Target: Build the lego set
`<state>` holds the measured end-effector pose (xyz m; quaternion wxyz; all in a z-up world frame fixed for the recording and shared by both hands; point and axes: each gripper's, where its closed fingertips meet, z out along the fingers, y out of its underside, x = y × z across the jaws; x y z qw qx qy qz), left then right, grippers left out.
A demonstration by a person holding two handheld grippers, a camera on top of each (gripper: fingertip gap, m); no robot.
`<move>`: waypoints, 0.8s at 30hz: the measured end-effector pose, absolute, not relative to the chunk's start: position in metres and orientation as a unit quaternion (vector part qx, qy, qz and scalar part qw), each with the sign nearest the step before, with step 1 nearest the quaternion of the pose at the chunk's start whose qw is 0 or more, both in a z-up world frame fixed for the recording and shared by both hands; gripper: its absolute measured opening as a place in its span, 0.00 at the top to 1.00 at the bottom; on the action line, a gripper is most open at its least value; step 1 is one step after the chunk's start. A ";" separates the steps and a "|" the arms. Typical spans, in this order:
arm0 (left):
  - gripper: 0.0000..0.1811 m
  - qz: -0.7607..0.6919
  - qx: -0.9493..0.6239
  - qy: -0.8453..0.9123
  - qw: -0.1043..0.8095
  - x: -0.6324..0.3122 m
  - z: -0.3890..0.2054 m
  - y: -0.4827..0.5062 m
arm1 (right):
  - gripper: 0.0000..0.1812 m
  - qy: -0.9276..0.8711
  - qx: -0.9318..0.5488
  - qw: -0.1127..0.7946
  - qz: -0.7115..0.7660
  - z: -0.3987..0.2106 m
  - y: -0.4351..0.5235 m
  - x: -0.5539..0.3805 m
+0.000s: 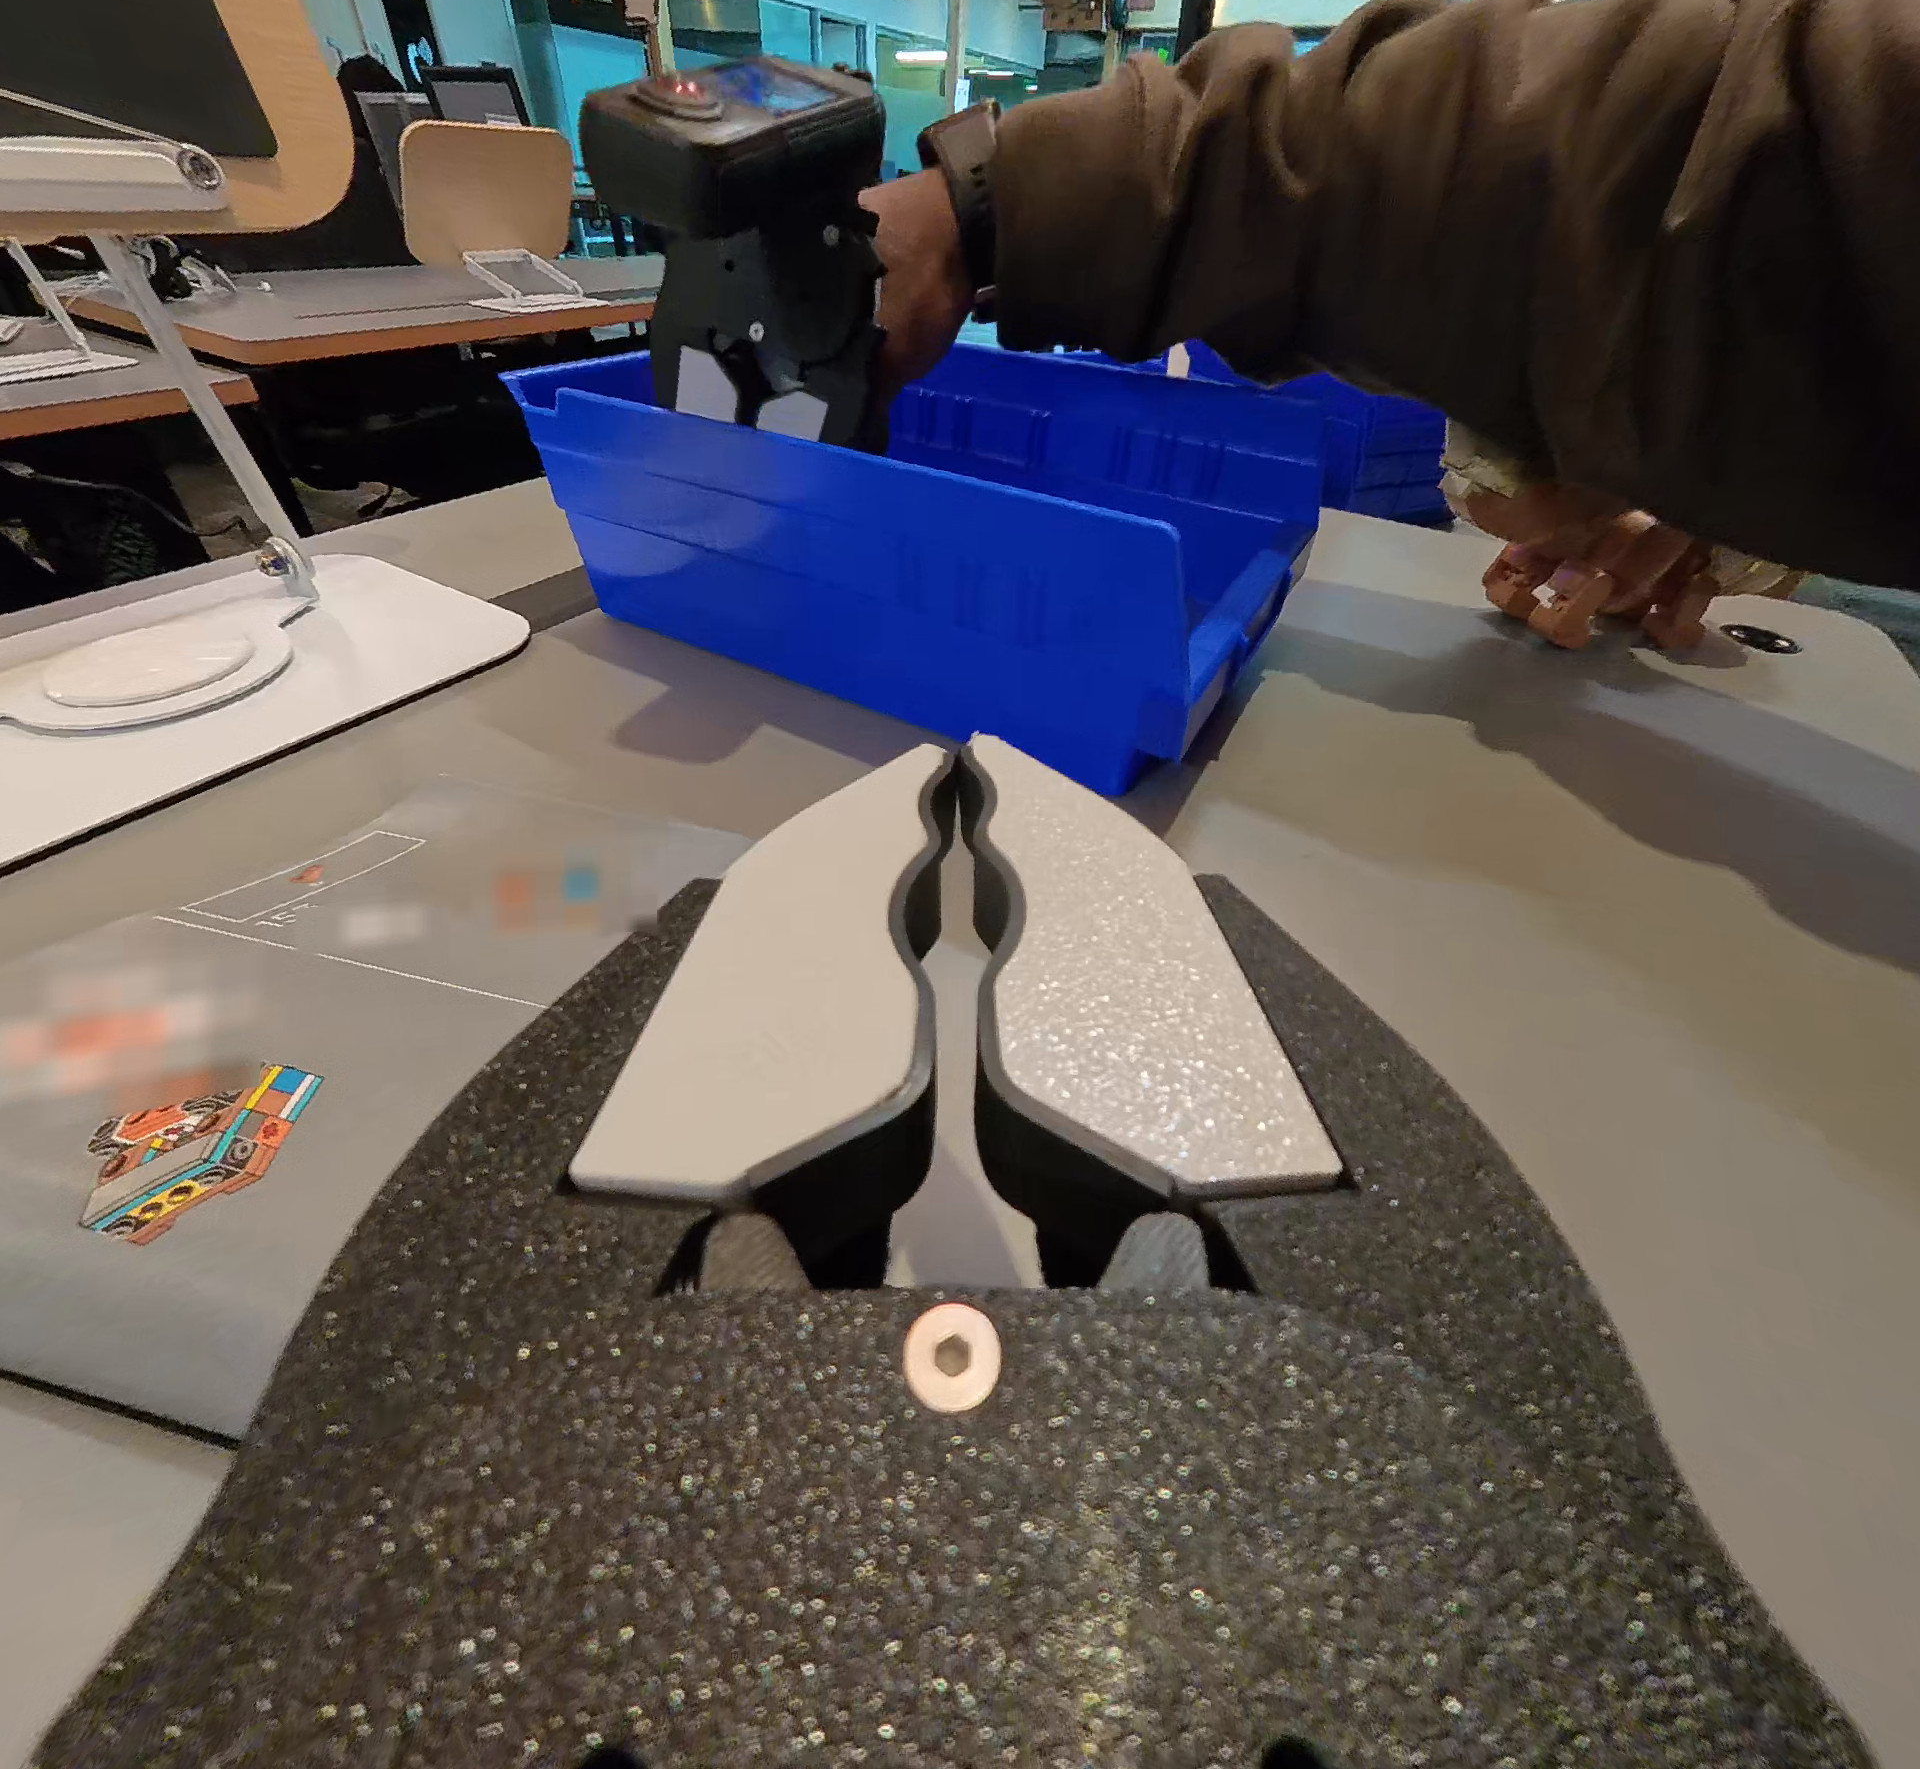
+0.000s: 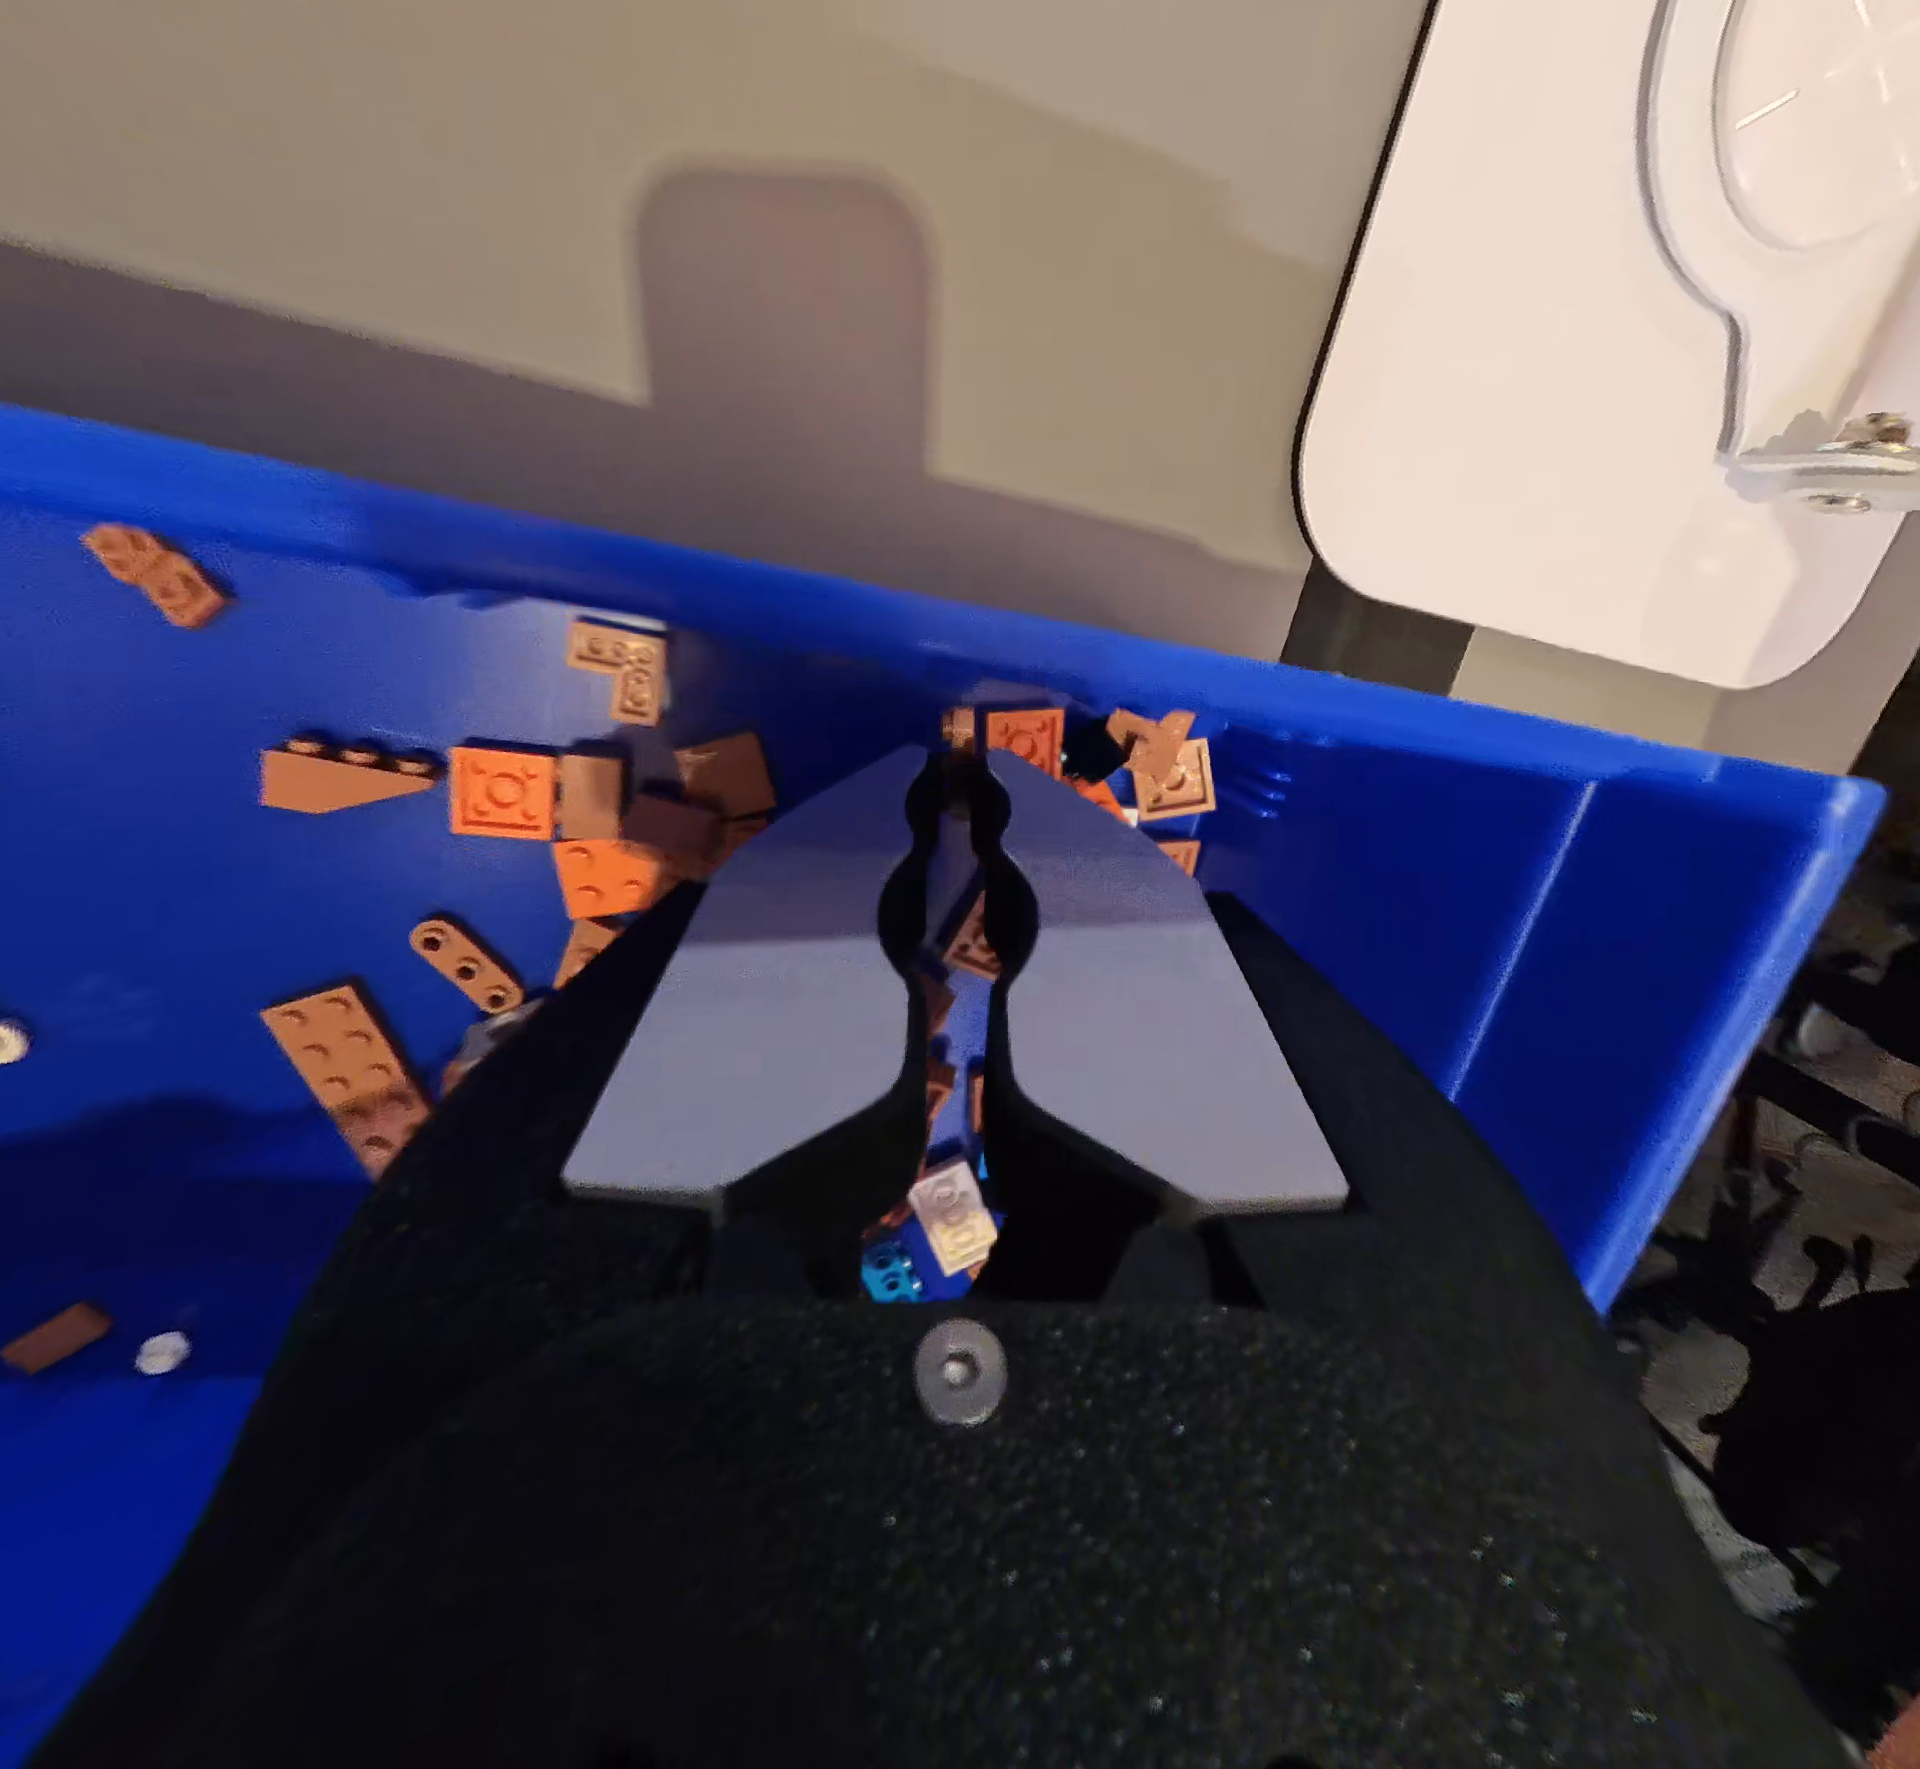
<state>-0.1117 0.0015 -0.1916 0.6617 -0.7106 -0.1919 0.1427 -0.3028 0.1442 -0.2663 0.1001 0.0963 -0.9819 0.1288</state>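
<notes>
Hard plastic: the tiny brown piece [image 2: 958, 730] looks light and slippery (best pinched across flat sides), nipped at the right gripper [image 2: 957, 763] tips inside the blue bin [image 2: 1538, 888]; left gripper [image 1: 961, 755] hangs closed, empty.

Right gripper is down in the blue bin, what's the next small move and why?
Probably lift the right gripper straight up out of the blue bin: its tips look closed on a small brown piece, and the left gripper waits shut and empty over the table.
</notes>
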 end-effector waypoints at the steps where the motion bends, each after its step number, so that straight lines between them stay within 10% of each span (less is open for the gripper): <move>1: 1.00 0.141 -0.710 -0.193 0.662 -0.112 -0.191 0.001 | 0.97 -0.981 0.092 0.099 0.136 -0.261 0.143 -0.299; 24: 1.00 0.174 -0.710 -0.171 0.661 -0.107 -0.188 0.003 | 0.97 -0.905 -0.130 -0.151 0.376 -0.143 0.086 -0.148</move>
